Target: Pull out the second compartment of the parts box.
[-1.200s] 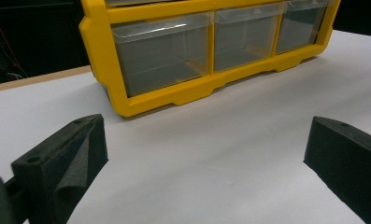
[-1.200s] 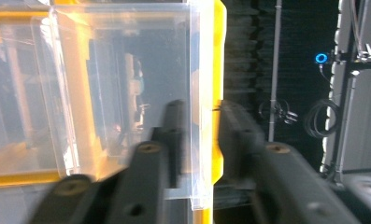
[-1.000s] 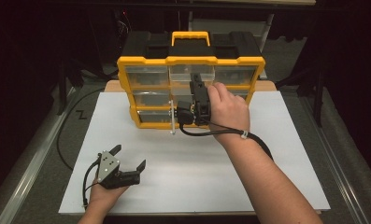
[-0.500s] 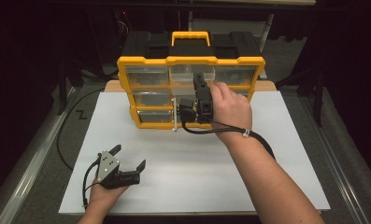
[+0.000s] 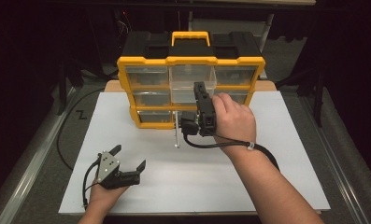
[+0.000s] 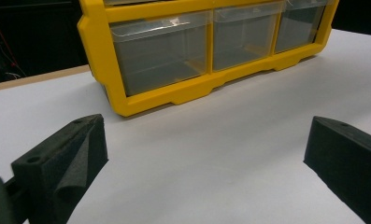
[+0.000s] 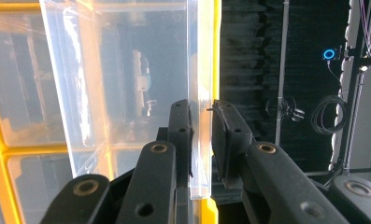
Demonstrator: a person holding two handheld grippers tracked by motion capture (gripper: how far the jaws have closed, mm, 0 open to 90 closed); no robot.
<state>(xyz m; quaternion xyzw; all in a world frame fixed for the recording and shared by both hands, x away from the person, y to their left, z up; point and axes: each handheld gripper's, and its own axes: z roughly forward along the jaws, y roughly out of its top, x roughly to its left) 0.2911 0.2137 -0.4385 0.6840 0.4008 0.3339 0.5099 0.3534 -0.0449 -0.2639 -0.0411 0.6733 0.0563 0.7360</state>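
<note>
A yellow-framed organizer with clear drawers stands at the back of the white board. Its middle clear drawer sticks out toward me. My right gripper is shut on that drawer's side wall, with the hand behind it. In the right gripper view the clear drawer wall runs between the two closed jaws of the right gripper. My left gripper rests open on the board's front left, holding nothing. The left gripper faces the organizer's bottom row of drawers.
A thin pale rod shows just in front of the organizer's lower edge. A black cable loops on the grey floor left of the board. Bare white board lies between the two grippers and to the right.
My right hand and gripper have shifted very slightly at the drawer. The left gripper has stayed in place.
</note>
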